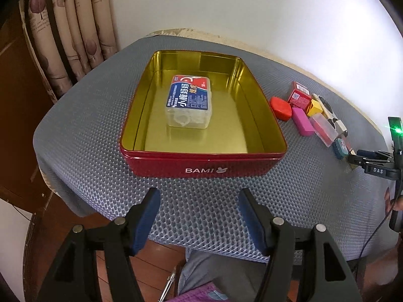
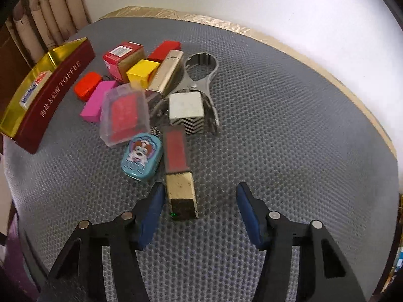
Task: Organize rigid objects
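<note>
**Room around the tin and the pile of small objects**

Grey honeycomb mat (image 1: 209, 214) covers the rounded surface, and its near edge drops off just below the left gripper (image 1: 199, 219). The jaws of this gripper stand spread with nothing between them, over the bare strip of mat in front of the red rectangular metal tin with gold inside (image 1: 201, 167). The tin is open and holds one clear plastic box with a blue and red label (image 1: 189, 100), lying near the middle of the floor, so free room stays along all four walls.

To the right of the tin the small objects lie in a tight cluster, close to its side wall. From the right wrist view, the right gripper (image 2: 199, 210) points down at the near end of this cluster. Its jaws are spread, and the gold and red rectangular lipstick case (image 2: 179, 173) lies between them, close against the left pad, while a wide gap stays to the right pad; I cannot tell if the left pad touches it. Just beside the case is the small blue oval tin with a dog picture (image 2: 141, 157). Behind are the white cube with zigzag sides (image 2: 186, 109) and the clear plastic case with a red insert (image 2: 124, 115). The mat to the right of the cluster is bare up to the gold cloth border (image 2: 277, 42).
</note>
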Available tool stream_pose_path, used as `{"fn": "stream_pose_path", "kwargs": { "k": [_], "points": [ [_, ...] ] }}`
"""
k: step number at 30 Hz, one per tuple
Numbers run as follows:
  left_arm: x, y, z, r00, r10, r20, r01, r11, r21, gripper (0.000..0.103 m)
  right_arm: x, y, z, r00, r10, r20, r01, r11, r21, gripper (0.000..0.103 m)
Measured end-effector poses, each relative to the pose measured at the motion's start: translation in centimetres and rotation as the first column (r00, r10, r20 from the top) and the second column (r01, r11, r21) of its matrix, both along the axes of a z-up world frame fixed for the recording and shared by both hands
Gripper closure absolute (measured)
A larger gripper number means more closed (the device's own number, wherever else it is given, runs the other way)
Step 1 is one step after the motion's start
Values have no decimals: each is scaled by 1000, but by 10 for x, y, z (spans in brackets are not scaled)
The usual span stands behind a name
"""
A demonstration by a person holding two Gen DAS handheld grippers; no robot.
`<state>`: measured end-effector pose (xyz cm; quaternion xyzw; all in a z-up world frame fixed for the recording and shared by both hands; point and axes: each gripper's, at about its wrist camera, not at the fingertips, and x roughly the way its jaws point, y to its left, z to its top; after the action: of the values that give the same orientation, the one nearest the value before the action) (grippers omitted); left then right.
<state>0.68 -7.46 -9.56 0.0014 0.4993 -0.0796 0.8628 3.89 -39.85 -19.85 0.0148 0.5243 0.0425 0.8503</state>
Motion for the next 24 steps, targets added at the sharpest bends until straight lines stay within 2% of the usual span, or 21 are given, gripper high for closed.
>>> {"fn": "stream_pose_path", "kwargs": {
  "k": [3, 5, 8, 12, 16, 20, 22, 24],
  "points": [
    [3, -1, -4, 1000, -12, -23, 12, 1000, -1, 37, 7, 5, -1, 1000, 12, -27, -12, 999, -33, 48],
    [3, -3, -5, 999, -17, -27, 17, 1000, 2, 37, 12, 9, -5, 998, 27, -52, -28, 1000, -14, 68],
    [0, -3, -2, 1000, -14, -11, 14, 1000, 7, 37, 11, 11, -1, 998, 14, -58, -16, 999, -32, 84],
    [-2, 2, 6, 1000, 8, 17, -8, 1000, 7, 37, -10, 15, 18, 1000, -8, -10, 8, 999, -32, 85],
    [-5, 13, 25, 994, 65, 85, -67, 998, 20, 37, -33, 37, 66, 997, 25, 75, -27, 999, 25, 85],
    [-5, 23, 36, 989, 87, 121, -91, 995, 26, 37, -23, 85, 120, 978, 124, 165, -138, 988, 76, 85],
    [-3, 28, 36, 988, 101, 120, -105, 994, 24, 37, -7, 113, 134, 967, 168, 193, -190, 976, 103, 85],
    [-1, 32, 34, 989, 103, 108, -105, 994, 8, 37, 8, 140, 142, 955, 207, 213, -229, 970, 85, 85]
  ]
}}
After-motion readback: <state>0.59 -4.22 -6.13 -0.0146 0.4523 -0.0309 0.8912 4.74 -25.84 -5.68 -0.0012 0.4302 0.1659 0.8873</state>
